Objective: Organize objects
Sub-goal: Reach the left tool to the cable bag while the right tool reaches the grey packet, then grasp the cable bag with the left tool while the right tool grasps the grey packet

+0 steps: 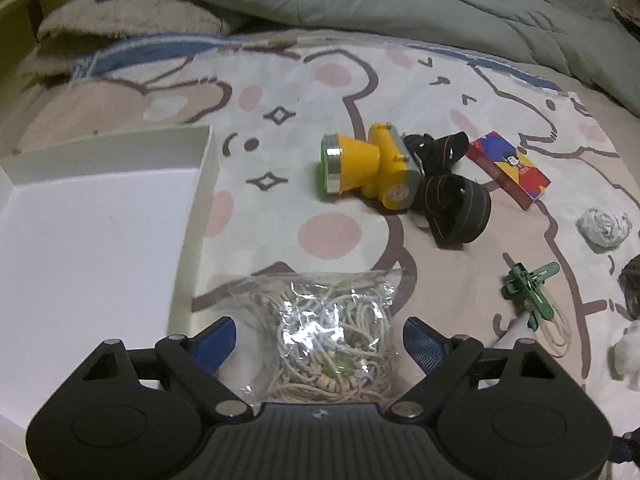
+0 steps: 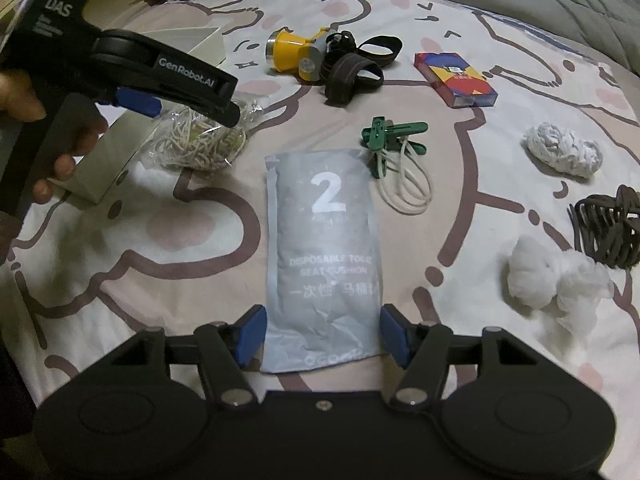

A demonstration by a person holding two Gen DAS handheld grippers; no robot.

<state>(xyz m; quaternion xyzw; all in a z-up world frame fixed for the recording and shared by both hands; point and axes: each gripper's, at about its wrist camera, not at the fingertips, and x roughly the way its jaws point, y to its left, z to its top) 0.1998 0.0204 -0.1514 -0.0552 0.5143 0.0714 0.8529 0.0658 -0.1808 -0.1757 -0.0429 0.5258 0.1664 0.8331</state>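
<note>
Jaws of both grippers stand open. Only the right wrist view shows the grey packet (image 2: pixel 324 256), lying at 12 o'clock between the right gripper (image 2: pixel 322 334) fingers; the cord bag (image 1: pixel 324 336) lies between the left gripper (image 1: pixel 320 344) fingers, white box (image 1: pixel 100 216) at 10 o'clock.

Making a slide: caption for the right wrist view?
Open right gripper straddles a grey seat-cushion packet on a cartoon bedsheet.

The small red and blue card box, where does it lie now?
In the right wrist view the small red and blue card box lies flat on the bear-print bedsheet at upper right, right of the yellow headlamp, beyond the green plastic clips.
</note>
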